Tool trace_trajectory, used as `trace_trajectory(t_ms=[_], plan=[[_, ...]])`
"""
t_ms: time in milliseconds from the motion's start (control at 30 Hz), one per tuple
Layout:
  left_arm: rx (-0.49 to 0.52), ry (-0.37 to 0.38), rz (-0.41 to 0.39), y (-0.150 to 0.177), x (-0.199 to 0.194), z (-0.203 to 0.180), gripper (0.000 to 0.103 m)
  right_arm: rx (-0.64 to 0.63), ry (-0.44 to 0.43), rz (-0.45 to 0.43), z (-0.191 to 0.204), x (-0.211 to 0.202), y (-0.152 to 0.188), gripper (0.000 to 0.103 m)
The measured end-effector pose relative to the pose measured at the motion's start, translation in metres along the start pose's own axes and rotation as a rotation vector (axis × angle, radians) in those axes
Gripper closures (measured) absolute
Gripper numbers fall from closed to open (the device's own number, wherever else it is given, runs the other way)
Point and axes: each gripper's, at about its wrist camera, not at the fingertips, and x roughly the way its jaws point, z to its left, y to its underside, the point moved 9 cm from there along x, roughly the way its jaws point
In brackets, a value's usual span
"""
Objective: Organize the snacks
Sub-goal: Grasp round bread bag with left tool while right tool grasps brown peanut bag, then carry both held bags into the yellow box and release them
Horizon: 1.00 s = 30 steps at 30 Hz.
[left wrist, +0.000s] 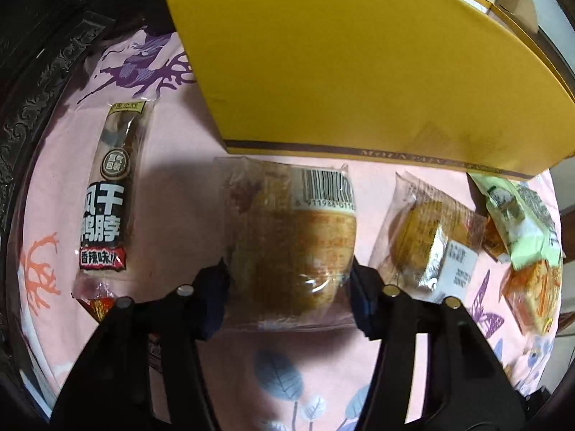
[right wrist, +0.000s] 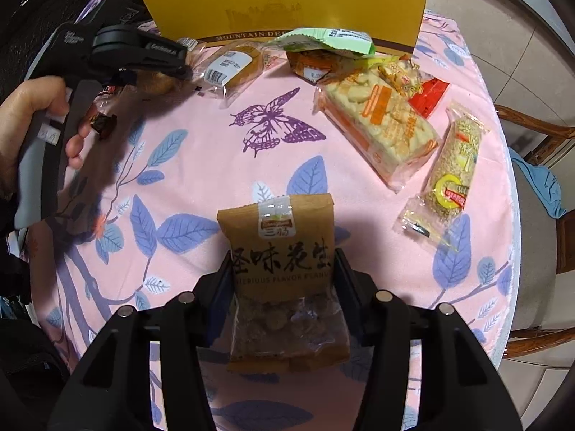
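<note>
- The left gripper (left wrist: 287,287) holds a clear-wrapped round pastry (left wrist: 291,240), its fingers pressed against both sides of the packet, just in front of the yellow box (left wrist: 359,54).
- From the right wrist camera, the same left gripper (right wrist: 179,68) shows in the person's hand (right wrist: 32,115) at the near-left corner of the yellow box (right wrist: 287,3), the pastry only partly visible between its fingers.
- The right gripper (right wrist: 284,276) clamps a brown peanut packet (right wrist: 287,280), the lower clear part of the bag showing the nuts; it sits well back from the yellow box, above the pink leaf-print tablecloth (right wrist: 201,165).
- A black duck-neck snack stick (left wrist: 111,197) lies on the tablecloth (left wrist: 172,186) to the left of the box front.
- A second wrapped pastry (left wrist: 427,240) lies just in front of the box, right of the held one; the right wrist camera shows it (right wrist: 233,68) near the box's front edge.
- A green packet (right wrist: 323,41) rests against the box front, on top of an orange-brown packet (right wrist: 309,68).
- A long pack of cream biscuits (right wrist: 381,125) lies slantwise in front of the box's right end, a red sachet (right wrist: 429,97) beside it.
- A sesame bar in clear wrap (right wrist: 449,165) lies farthest right of the box, near the table's edge.
</note>
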Motion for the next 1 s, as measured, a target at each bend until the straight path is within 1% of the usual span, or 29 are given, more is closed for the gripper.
trace_trajectory(t_ms=[33, 67, 133, 200, 367, 533, 667, 767, 1000], plan=[[-0.002, 0.007, -0.002, 0.003, -0.003, 0.000, 0.049, 0.000, 0.005, -0.004, 0.000, 0.000, 0.000, 0.055], [-0.004, 0.016, -0.007, 0.008, -0.007, 0.000, 0.049, 0.005, 0.013, -0.014, -0.001, -0.001, 0.000, 0.056], [-0.004, 0.039, -0.029, 0.014, -0.022, 0.000, 0.050, 0.039, -0.009, -0.022, -0.001, -0.004, -0.001, 0.063], [-0.009, 0.067, -0.050, 0.018, -0.037, 0.000, 0.050, 0.053, -0.025, -0.045, -0.001, -0.009, -0.005, 0.065], [0.007, 0.123, -0.109, 0.028, -0.076, -0.009, 0.050, 0.024, -0.040, -0.107, 0.019, -0.025, -0.022, 0.066], [0.023, 0.146, -0.158, 0.031, -0.108, -0.013, 0.050, 0.002, -0.059, -0.202, 0.039, -0.054, -0.047, 0.066], [0.022, 0.156, -0.187, 0.029, -0.125, -0.005, 0.050, 0.002, -0.060, -0.274, 0.052, -0.081, -0.064, 0.066], [0.022, 0.163, -0.201, 0.027, -0.134, 0.002, 0.050, 0.014, -0.057, -0.312, 0.052, -0.094, -0.071, 0.066], [0.032, 0.181, -0.219, 0.026, -0.150, 0.004, 0.050, 0.040, -0.048, -0.356, 0.049, -0.109, -0.080, 0.066]])
